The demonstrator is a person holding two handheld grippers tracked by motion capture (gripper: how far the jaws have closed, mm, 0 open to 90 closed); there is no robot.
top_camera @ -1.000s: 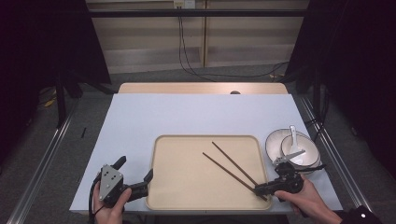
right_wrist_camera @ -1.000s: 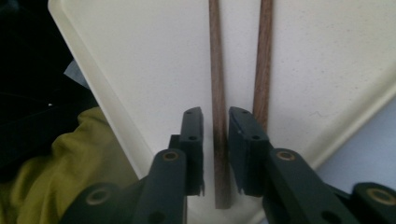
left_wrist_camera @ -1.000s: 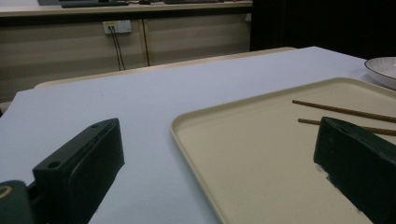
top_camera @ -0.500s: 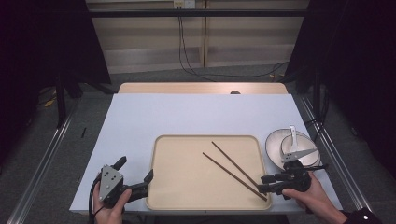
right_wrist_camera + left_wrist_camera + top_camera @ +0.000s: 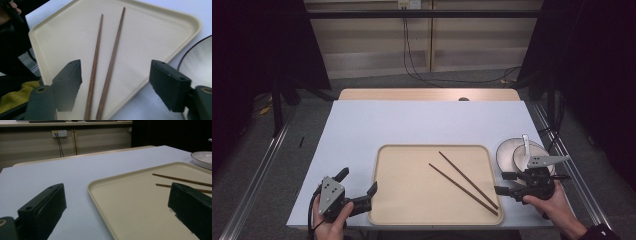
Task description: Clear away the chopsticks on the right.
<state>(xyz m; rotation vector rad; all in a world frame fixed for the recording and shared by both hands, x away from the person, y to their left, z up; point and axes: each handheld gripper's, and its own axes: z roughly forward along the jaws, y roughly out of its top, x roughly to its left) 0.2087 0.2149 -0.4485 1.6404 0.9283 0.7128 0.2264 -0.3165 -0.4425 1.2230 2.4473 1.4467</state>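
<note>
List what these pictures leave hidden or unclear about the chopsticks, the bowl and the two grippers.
- Chopsticks: near ends cut off by the right gripper view's bottom edge.
- Bowl: partly covered by the right gripper in the high view; contents too small to tell.
- Left gripper: jaw tips run past the left gripper view's edges.

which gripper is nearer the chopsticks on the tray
Right. The right gripper sits just off the tray's right edge beside the chopsticks' near tips, jaws open. The left gripper is at the tray's left edge, across the tray from them.
</note>
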